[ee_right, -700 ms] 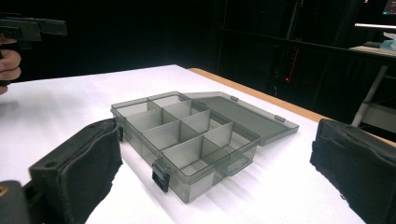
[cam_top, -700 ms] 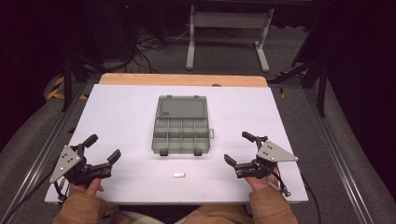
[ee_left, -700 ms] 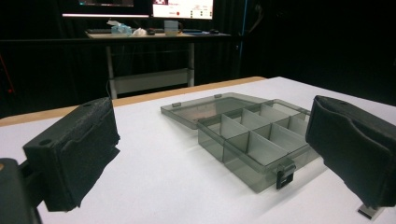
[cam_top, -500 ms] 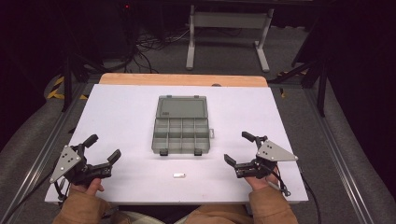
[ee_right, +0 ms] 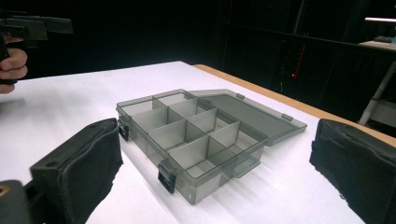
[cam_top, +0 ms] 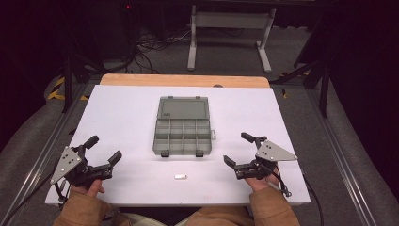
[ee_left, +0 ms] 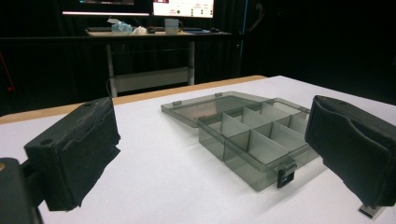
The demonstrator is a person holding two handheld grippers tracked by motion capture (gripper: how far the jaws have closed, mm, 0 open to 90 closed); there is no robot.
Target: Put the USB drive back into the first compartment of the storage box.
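high view: compared with the frames from a moment earlier, nothing has shifted; both hands rest in the same spots on the white matte table top (cam_top: 122, 113), which suggests the work has not yet begun and the first reach lies ahead. from left to right: the left black two-jaw gripper with grey three-cornered plate (cam_top: 104, 149) sits near the table's front left corner, jaws spread wide and holding nothing; in the left gripper view its padded, cloth-like black jaws frame bare table and the box. between the hands, close to the front edge, lies a small white oblong piece (cam_top: 180, 177), well apart from both grippers; its material is too small to judge. behind it, at the table's middle, sits the translucent smoky-grey plastic compartment box (cam_top: 182, 136), lid folded flat open toward the far side, thin straight dividers forming two rows of cells that look empty, two dark latches on the near wall. the right black two-jaw gripper with grey plate (cam_top: 238, 149) rests near the front right, jaws also wide apart and empty, aimed at the box.
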